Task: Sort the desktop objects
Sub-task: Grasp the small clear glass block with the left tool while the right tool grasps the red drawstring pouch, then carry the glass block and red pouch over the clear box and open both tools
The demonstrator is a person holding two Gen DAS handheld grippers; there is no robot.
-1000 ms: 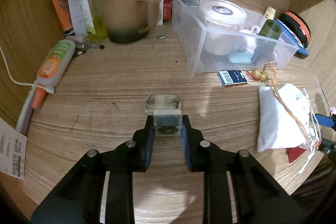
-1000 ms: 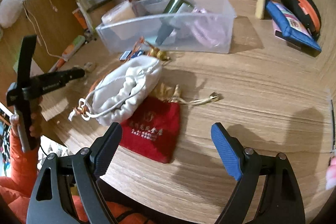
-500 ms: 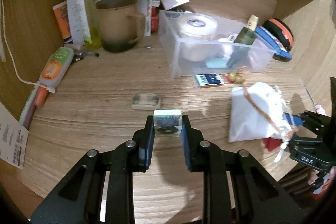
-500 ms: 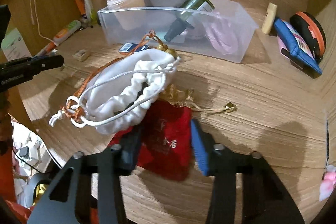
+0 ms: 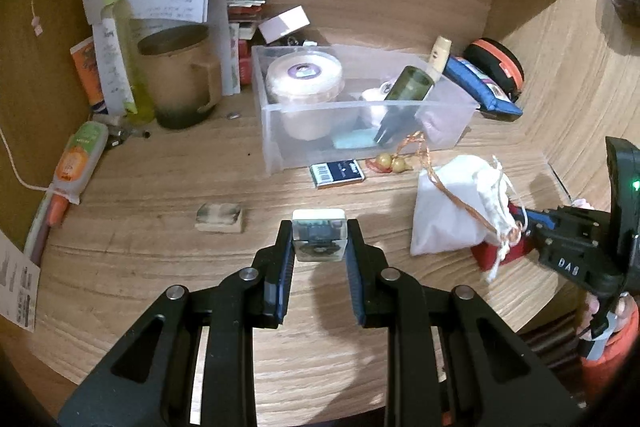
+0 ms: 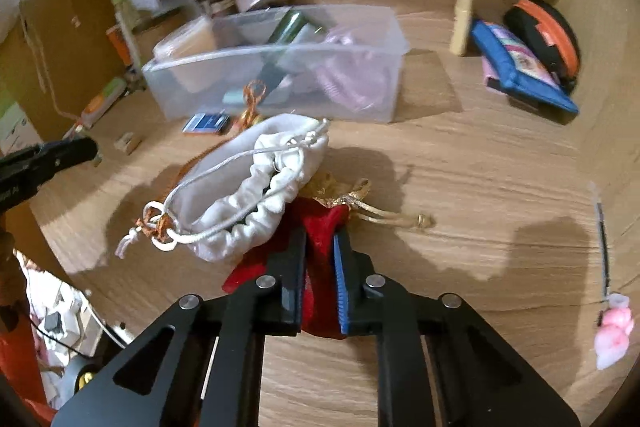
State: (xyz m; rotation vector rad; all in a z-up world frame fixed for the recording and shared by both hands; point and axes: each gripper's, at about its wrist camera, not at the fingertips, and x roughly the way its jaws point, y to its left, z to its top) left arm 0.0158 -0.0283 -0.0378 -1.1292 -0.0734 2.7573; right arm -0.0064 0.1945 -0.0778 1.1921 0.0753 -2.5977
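My left claw [image 5: 319, 241]: clamped on small white case [image 5: 319, 233], held above worktop [image 5: 160, 179]. My right claw [image 6: 320, 247]: pinching red pouch [image 6: 320, 227] under white pouch [image 6: 248, 183]. Step: pickup. Next, I judge: carry both to clear bin [image 6: 360, 27], pouch pulled free first.

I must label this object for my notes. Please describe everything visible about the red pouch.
The red pouch looks like soft velvet, with a gold-trimmed neck and gold drawstring trailing to the right. It lies crumpled on the wooden desk, and the white drawstring bag lies partly over it. The right gripper is shut on a fold of it.
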